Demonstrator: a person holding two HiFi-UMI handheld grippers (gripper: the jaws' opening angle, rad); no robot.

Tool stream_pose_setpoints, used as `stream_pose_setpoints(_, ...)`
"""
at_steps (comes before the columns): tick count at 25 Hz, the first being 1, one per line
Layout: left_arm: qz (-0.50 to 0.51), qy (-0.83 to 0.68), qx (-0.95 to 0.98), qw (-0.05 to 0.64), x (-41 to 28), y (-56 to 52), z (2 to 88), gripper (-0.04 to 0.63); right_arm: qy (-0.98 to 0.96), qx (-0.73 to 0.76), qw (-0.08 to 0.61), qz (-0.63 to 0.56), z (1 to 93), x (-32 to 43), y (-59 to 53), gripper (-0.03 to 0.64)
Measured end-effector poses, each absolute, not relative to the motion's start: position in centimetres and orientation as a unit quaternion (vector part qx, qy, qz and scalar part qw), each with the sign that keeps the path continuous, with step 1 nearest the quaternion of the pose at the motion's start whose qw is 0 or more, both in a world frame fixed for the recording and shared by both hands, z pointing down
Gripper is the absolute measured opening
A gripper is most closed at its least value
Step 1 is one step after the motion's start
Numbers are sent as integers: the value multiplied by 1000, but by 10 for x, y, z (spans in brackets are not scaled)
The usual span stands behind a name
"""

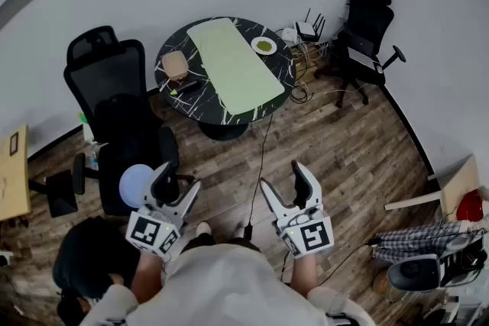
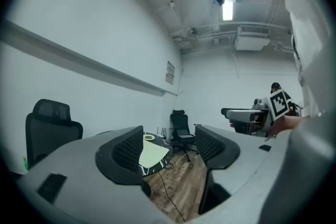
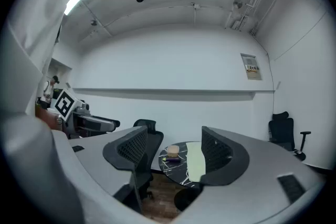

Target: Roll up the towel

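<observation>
Left gripper [image 1: 177, 183], right gripper [image 1: 284, 179] gape empty. We approach towel [image 1: 233, 65] at 12 o'clock, then pinch its near edge evenly.

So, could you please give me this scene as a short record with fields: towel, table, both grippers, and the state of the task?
towel: light green, spread flat, not rolled
table: round, dark with pale veins; the towel lies across it
also on table: plate, tan object
left gripper: open, empty, over the floor, short of the table
right gripper: open, empty, over the floor, short of the table
task state: rolling not yet begun
</observation>
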State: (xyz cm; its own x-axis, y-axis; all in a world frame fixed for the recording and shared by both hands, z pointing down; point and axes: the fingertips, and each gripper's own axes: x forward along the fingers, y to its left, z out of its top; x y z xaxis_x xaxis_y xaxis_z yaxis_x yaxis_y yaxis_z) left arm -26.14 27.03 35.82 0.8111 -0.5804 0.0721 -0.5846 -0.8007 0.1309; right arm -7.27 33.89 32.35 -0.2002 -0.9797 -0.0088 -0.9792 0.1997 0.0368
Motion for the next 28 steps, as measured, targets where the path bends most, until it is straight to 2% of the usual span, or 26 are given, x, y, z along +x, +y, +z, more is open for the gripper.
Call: stream_pose_setpoints(28,20,-305,949,78,-263,258,365,285,-783,622,-6,-12,321,-77,326,286)
